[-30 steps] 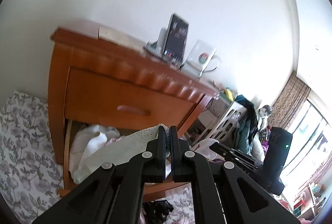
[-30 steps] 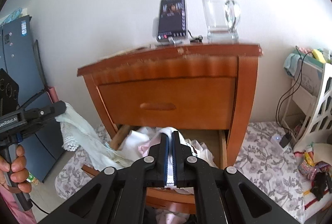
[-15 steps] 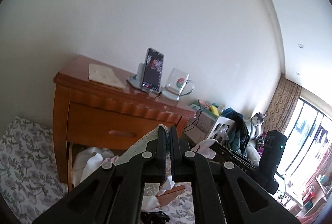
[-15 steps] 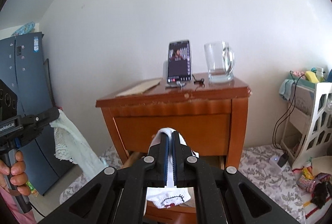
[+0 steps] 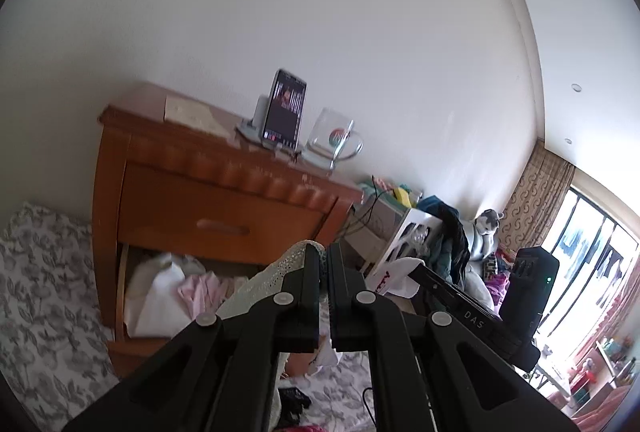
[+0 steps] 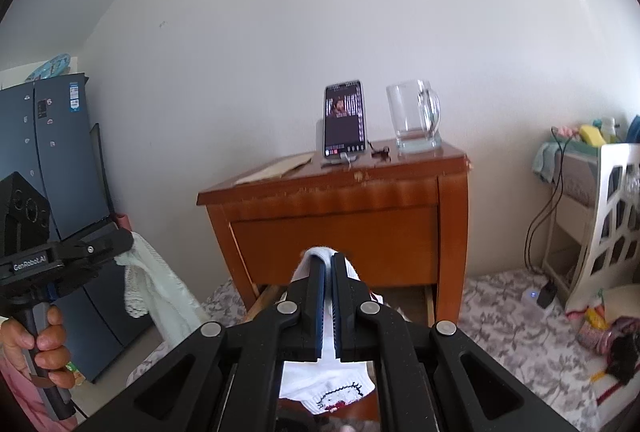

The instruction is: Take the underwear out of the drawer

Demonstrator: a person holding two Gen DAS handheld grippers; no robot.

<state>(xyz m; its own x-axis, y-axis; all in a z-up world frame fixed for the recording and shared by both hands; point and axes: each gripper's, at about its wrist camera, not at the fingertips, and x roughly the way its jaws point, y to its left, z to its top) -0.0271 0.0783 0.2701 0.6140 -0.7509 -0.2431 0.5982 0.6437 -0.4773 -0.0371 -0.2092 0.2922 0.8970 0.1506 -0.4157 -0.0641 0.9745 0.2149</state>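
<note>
Nearest to the right wrist camera, the right gripper (image 6: 328, 264) has its jaws pressed together on a white garment (image 6: 326, 386). The cloth folds over the fingertips and hangs below them, clear of the drawer, showing a small embroidered figure near its lower edge.

The left gripper (image 5: 324, 256) likewise has its jaws pressed together, pinching a pale lace-edged garment (image 5: 276, 268) that drapes down to the left of the fingers. In the right wrist view this same garment (image 6: 154, 284) hangs from the left gripper (image 6: 124, 242), whose handle is gripped by a person's hand (image 6: 44, 344) at the lower left.

Behind both grippers stands a wooden nightstand (image 6: 340, 216). Its upper drawer (image 5: 216, 220) is closed; its lower drawer (image 5: 128, 348) is pulled out and holds further white and pink clothing (image 5: 176, 284).

On the nightstand top, a phone (image 6: 345, 118) stands upright on a holder with its screen lit. A glass mug (image 6: 414, 120) stands just beside it to the right, and a flat sheet of paper (image 6: 276, 168) lies to the left.

The floor covering carries a grey floral pattern (image 6: 504, 316). A dark blue cabinet (image 6: 56, 160) stands against the wall at left; a white openwork rack (image 6: 612, 220) stands at right.
</note>
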